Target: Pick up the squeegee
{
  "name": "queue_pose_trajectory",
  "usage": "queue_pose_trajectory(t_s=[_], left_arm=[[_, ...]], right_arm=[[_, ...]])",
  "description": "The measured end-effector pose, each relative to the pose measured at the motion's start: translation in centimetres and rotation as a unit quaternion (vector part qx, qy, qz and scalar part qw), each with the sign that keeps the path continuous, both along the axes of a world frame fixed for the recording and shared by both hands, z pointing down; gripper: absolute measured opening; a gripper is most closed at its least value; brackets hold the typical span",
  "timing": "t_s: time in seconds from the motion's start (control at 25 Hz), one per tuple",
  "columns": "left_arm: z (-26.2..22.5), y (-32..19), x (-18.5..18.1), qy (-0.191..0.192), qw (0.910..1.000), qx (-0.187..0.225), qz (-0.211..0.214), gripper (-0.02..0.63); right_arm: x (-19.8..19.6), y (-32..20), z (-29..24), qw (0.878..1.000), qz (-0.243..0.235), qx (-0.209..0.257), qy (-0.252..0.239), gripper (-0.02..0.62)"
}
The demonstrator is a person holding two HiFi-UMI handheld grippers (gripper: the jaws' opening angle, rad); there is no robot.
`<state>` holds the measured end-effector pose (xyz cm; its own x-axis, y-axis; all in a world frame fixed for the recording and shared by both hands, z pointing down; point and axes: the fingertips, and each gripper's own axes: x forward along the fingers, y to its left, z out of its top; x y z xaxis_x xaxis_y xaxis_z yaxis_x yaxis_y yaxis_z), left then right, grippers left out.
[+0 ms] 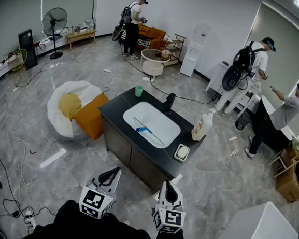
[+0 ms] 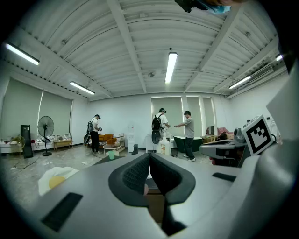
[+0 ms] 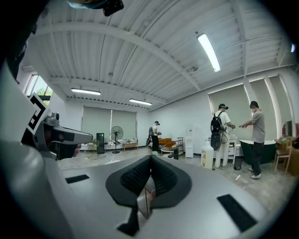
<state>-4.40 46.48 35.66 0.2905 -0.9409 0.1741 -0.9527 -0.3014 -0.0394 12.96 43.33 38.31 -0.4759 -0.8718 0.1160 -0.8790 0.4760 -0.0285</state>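
The squeegee (image 1: pixel 144 131), with a blue handle and a long thin blade, lies in the white basin (image 1: pixel 160 120) of a dark counter in the head view. Both grippers hang well short of the counter, near the bottom of that view. My left gripper (image 1: pixel 114 170) is shut with nothing between its pads (image 2: pixel 138 173). My right gripper (image 1: pixel 169 185) is also shut and empty, its pads (image 3: pixel 161 176) meeting at the tips. Both point about level toward the counter. The squeegee does not show in either gripper view.
On the counter stand a green cup (image 1: pixel 138 91), a black faucet (image 1: pixel 169 101), a soap bottle (image 1: pixel 203 126) and a small sponge dish (image 1: pixel 181 152). A white beanbag with orange cushions (image 1: pixel 75 107) lies left of it. Cables cross the floor; people stand at the back and right.
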Motion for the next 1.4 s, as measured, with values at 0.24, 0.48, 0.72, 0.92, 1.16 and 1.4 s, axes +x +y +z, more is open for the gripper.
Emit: queue_pose_trajectory(t_s=[0.24, 0.48, 0.72, 0.92, 1.16, 1.4], left_arm=[[0.2, -0.3, 1.1, 0.002, 1.0000, 0.002, 0.003, 0.025], [0.5, -1.3, 2.1, 0.000, 0.9999, -0.001, 0.011, 0.025], [0.8, -4.0, 1.8, -0.003, 0.9999, -0.005, 0.012, 0.025], [1.5, -8.3, 0.7, -0.003, 0.9998, -0.011, 0.018, 0.025], [2.2, -16.0, -1.1, -0.003, 0.9990, -0.021, 0.039, 0.025], [1.7, -24.3, -3.0, -0.003, 0.9976, -0.027, 0.063, 0.025]], right_arm=[[1.0, 0.0, 0.0, 1.000, 0.001, 0.005, -0.003, 0.017], [2.2, -1.0, 0.4, 1.000, 0.012, 0.000, -0.005, 0.017], [2.1, -3.6, 1.0, 1.000, 0.016, -0.007, -0.013, 0.017], [0.9, -7.4, 1.9, 1.000, 0.022, -0.016, -0.012, 0.017], [-0.6, -14.5, 2.5, 0.999, 0.047, -0.024, -0.013, 0.017], [-2.5, -21.6, 2.1, 0.997, 0.067, -0.031, -0.011, 0.017]])
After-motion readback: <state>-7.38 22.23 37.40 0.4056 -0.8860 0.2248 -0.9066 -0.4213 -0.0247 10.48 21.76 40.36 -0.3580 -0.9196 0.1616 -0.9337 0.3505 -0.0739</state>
